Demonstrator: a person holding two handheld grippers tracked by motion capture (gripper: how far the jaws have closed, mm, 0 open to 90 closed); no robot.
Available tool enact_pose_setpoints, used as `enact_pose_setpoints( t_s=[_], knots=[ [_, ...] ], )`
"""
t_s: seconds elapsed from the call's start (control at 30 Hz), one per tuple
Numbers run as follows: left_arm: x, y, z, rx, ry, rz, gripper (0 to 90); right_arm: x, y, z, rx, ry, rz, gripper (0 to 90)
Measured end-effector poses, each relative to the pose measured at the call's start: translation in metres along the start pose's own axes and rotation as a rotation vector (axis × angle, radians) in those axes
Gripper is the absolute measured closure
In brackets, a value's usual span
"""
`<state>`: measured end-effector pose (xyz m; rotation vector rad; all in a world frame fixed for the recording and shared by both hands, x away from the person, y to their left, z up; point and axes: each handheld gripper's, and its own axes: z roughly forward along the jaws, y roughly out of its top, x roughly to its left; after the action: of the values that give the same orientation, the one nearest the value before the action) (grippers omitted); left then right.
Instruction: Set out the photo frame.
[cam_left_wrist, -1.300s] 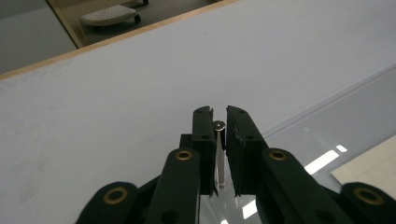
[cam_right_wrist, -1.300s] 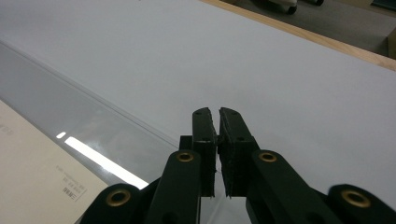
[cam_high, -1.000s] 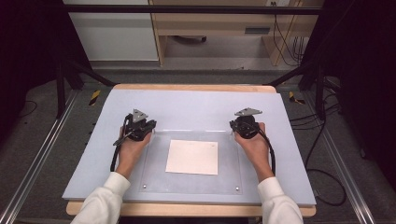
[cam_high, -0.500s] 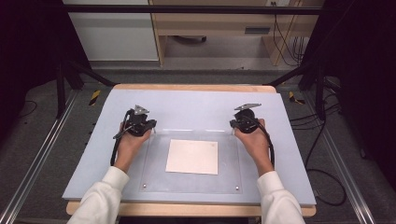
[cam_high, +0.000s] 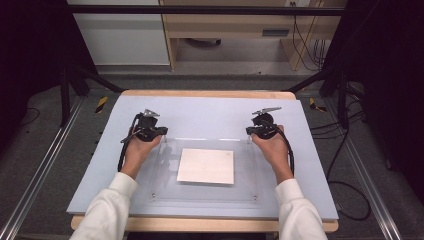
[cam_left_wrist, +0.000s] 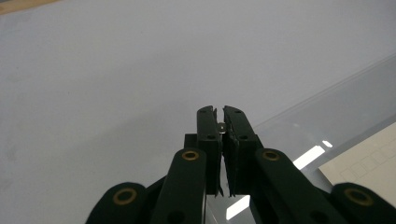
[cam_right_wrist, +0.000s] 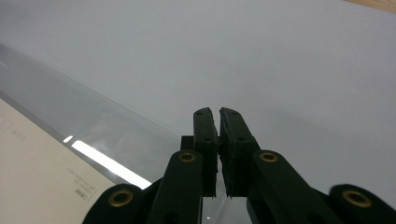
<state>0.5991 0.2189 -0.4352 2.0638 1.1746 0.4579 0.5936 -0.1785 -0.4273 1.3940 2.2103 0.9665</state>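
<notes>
Here the clear plate (cam_high: 160, 170) lies flat on the pale mat (cam_high: 210, 112) that covers the table, and a white sheet (cam_high: 206, 165) rests at the plate's middle. The left gripper (cam_high: 159, 131) sits at the plate's far left corner, held in the person's left hand (cam_high: 138, 150); its jaws are pressed together with nothing between them, pointing over the mat just beyond the plate's far edge. The right gripper (cam_high: 251, 131) sits at the plate's far right corner in the right hand (cam_high: 270, 147), jaws likewise together and empty. In the left gripper view the plate's edge (cam_left_wrist: 322, 95) runs to the right of the jaws, with a corner of the sheet (cam_left_wrist: 369, 156) beyond it
</notes>
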Motion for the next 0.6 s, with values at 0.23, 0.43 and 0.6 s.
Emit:
enact_pose_setpoints(
  t_s=[0.23, 0.43, 0.6],
  knots=[
    [0.001, 0.001, 0.000, 0.007, -0.003, -0.002, 85.0, 0.001, -0.001, -0.001, -0.009, -0.004, -0.015, 85.4],
    [0.001, 0.001, 0.001, 0.008, -0.004, -0.002, 85.0, 0.005, -0.004, -0.017, -0.085, -0.029, -0.057, 65.6],
    [0.002, 0.002, 0.001, 0.012, -0.006, -0.008, 85.0, 0.017, -0.018, -0.049, -0.133, -0.063, -0.180, 46.4]
  ],
)
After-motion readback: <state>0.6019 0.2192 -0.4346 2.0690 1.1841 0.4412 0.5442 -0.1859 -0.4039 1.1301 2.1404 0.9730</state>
